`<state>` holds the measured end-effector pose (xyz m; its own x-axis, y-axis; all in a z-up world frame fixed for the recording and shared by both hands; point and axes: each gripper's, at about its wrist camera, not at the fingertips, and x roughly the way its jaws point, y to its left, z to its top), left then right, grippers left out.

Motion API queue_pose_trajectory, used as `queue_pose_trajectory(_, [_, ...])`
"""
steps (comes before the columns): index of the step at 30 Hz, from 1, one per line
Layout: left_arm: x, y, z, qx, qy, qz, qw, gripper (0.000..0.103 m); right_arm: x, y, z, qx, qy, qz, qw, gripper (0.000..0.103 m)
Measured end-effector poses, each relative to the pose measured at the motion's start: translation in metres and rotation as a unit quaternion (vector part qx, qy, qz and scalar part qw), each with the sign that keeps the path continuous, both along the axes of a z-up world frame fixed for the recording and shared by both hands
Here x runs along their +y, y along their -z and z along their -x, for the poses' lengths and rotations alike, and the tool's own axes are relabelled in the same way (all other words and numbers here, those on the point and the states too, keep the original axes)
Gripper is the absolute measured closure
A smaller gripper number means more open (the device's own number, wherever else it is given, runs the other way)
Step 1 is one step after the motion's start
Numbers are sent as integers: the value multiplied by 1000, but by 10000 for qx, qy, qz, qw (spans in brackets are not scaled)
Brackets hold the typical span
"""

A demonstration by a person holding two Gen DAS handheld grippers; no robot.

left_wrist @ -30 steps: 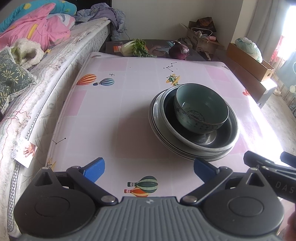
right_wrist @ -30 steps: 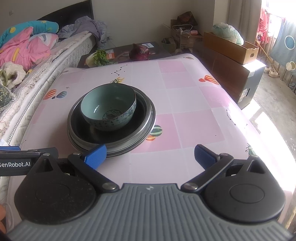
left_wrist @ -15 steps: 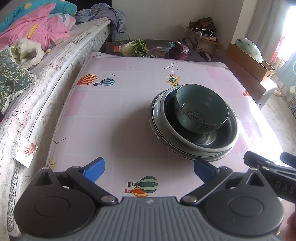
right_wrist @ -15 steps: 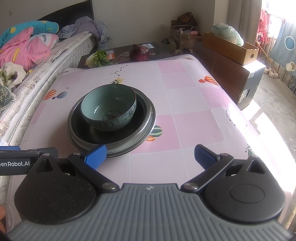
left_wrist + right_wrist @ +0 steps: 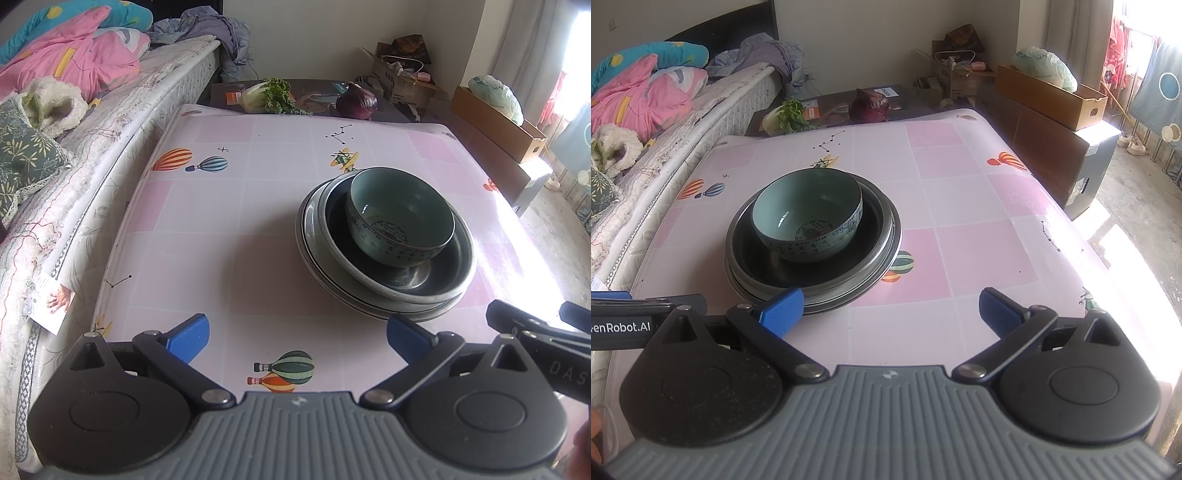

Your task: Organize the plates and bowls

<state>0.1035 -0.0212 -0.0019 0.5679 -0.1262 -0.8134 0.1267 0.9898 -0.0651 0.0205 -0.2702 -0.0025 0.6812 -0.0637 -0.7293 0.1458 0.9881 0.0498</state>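
Hovering low at table (image 5: pixel 207 236) near edge, your grippers both spread, empty. Bowl (image 5: pixel 808 218) sits nested in plates (image 5: pixel 886 236), mid-table. Stack lies ahead-right of left gripper (image 5: pixel 297 334), ahead-left of right gripper (image 5: pixel 891 310); right looks nearer, its left fingertip (image 5: pixel 781 310) just before rim.

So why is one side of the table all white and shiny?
Left wrist view: window light washes out the tablecloth beside the bowl. Right wrist view: the same glare bleaches the table's right edge, and the fisheye lens bends the edges.
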Motion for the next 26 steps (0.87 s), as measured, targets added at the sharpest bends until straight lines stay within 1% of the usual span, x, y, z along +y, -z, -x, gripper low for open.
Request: queue_pose_trajectory(26, [1, 1, 0, -6, -12, -15, 10000, 0, -1, 1, 1, 23, 17, -1, 10000, 1])
